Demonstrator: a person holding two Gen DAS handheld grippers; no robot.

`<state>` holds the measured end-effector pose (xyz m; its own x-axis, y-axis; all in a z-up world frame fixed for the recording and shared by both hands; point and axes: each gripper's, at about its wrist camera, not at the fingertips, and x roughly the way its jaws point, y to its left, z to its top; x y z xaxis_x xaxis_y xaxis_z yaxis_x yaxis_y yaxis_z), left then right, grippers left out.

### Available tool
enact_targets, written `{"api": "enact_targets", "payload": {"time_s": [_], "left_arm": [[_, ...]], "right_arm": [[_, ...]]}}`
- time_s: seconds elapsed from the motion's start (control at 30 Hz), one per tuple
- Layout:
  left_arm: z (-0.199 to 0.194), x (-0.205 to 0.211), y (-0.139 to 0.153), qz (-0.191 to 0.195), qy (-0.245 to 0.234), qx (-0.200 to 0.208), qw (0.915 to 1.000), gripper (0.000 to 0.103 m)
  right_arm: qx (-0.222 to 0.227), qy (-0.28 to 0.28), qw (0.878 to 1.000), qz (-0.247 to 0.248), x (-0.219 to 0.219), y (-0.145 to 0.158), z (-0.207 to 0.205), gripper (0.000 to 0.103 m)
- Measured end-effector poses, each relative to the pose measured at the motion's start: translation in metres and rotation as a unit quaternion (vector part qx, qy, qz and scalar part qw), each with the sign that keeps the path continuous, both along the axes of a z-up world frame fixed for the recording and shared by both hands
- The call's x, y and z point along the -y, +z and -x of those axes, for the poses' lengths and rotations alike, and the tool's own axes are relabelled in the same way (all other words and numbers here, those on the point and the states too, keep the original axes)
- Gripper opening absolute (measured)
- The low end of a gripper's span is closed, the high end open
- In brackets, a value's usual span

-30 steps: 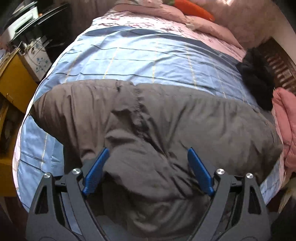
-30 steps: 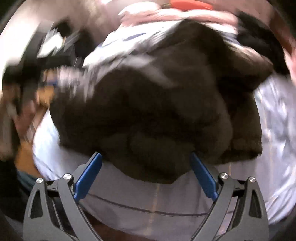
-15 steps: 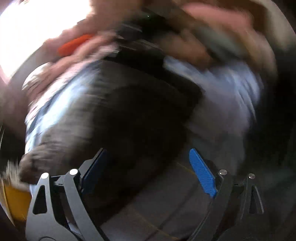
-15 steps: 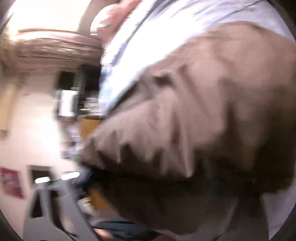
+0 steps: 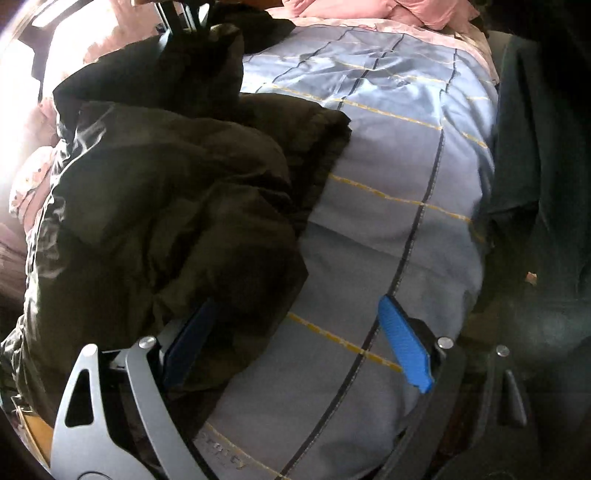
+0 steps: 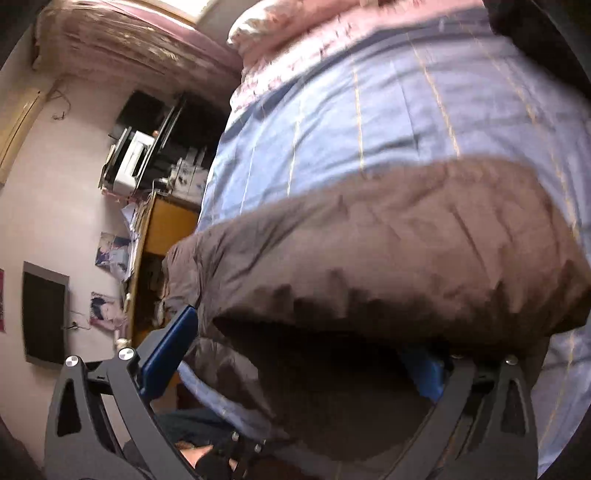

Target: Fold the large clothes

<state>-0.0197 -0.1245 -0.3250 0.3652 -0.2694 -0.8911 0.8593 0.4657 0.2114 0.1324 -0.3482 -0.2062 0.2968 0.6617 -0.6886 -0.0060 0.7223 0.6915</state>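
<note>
A big brown padded jacket lies bunched on the blue checked bedcover. My left gripper is open at the jacket's near corner. Its left pad sits against the dark hem and its right pad is over bare cover. In the right wrist view the jacket fills the middle as a thick folded roll. My right gripper straddles that roll and its jaws are opening. The left pad stands free beside the fabric. The right pad is half hidden under it.
Pink bedding is heaped at the head of the bed. Beside the bed stand a yellow wooden desk and a shelf with a white printer. Dark cloth hangs past the bed's right edge. A hand shows below my right gripper.
Both views have swung and rolled hard. The jacket lay spread flat; it is now bunched and folded over. My left gripper has come round to the jacket's corner, and my right to its rolled edge.
</note>
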Motion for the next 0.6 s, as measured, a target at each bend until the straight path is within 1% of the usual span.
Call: {"api": "enact_targets", "payload": {"time_s": [0.07, 0.13, 0.17, 0.2, 0.23, 0.27, 0.3, 0.33, 0.37, 0.4, 0.43, 0.47, 0.5, 0.53, 0.57, 0.6], "left_arm": [[0.007, 0.003, -0.001, -0.011, -0.013, 0.008, 0.9998, 0.091], [0.016, 0.004, -0.004, -0.022, -0.028, 0.012, 0.9993, 0.091], [0.017, 0.004, -0.005, -0.025, -0.032, 0.011, 0.9991, 0.091], [0.019, 0.004, -0.008, -0.029, -0.034, 0.009, 0.9989, 0.091], [0.019, 0.003, -0.013, -0.036, -0.034, 0.005, 0.9988, 0.091], [0.017, 0.001, -0.016, -0.041, -0.030, 0.002, 0.9987, 0.091], [0.013, 0.000, -0.021, -0.047, -0.023, -0.003, 0.9986, 0.091], [0.008, -0.001, -0.026, -0.054, -0.013, -0.009, 0.9984, 0.091], [0.003, -0.002, -0.031, -0.060, -0.002, -0.015, 0.9981, 0.091], [-0.005, -0.003, -0.037, -0.066, 0.012, -0.023, 0.9975, 0.091], [-0.012, -0.003, -0.041, -0.071, 0.023, -0.027, 0.9969, 0.091], [-0.023, -0.003, -0.047, -0.079, 0.041, -0.025, 0.9957, 0.089], [-0.036, -0.002, -0.049, -0.085, 0.062, -0.015, 0.9943, 0.082], [-0.051, -0.003, -0.049, -0.087, 0.086, -0.001, 0.9926, 0.078], [-0.064, -0.004, -0.046, -0.083, 0.106, 0.008, 0.9909, 0.071], [-0.086, -0.009, -0.038, -0.065, 0.143, 0.014, 0.9874, 0.067]], "right_arm": [[-0.008, 0.029, 1.000, 0.002, -0.016, -0.010, -0.003, 0.102], [-0.016, 0.072, 0.997, 0.020, -0.050, -0.018, -0.013, 0.102], [-0.016, 0.087, 0.996, 0.033, -0.065, -0.023, -0.024, 0.102], [-0.005, 0.096, 0.993, 0.063, -0.079, -0.024, -0.024, 0.102], [0.014, 0.092, 0.992, 0.086, -0.088, -0.022, -0.023, 0.100], [0.027, 0.094, 0.991, 0.094, -0.093, -0.017, -0.023, 0.079], [0.028, 0.096, 0.990, 0.097, -0.095, -0.014, -0.024, 0.061], [0.031, 0.091, 0.991, 0.089, -0.093, -0.009, -0.027, 0.036], [0.042, 0.078, 0.994, 0.059, -0.086, 0.000, -0.030, 0.023], [0.056, 0.066, 0.996, 0.035, -0.077, 0.004, -0.025, 0.021], [0.081, 0.053, 0.995, 0.015, -0.070, 0.014, -0.024, 0.018], [0.104, 0.044, 0.994, 0.007, -0.067, 0.025, -0.023, 0.017], [0.130, 0.030, 0.991, 0.000, -0.061, 0.037, -0.019, 0.016], [0.143, 0.016, 0.990, -0.012, -0.055, 0.045, -0.018, 0.015], [0.155, 0.001, 0.987, -0.032, -0.047, 0.052, -0.018, 0.015], [0.163, -0.009, 0.985, -0.047, -0.040, 0.055, -0.017, 0.015]]}}
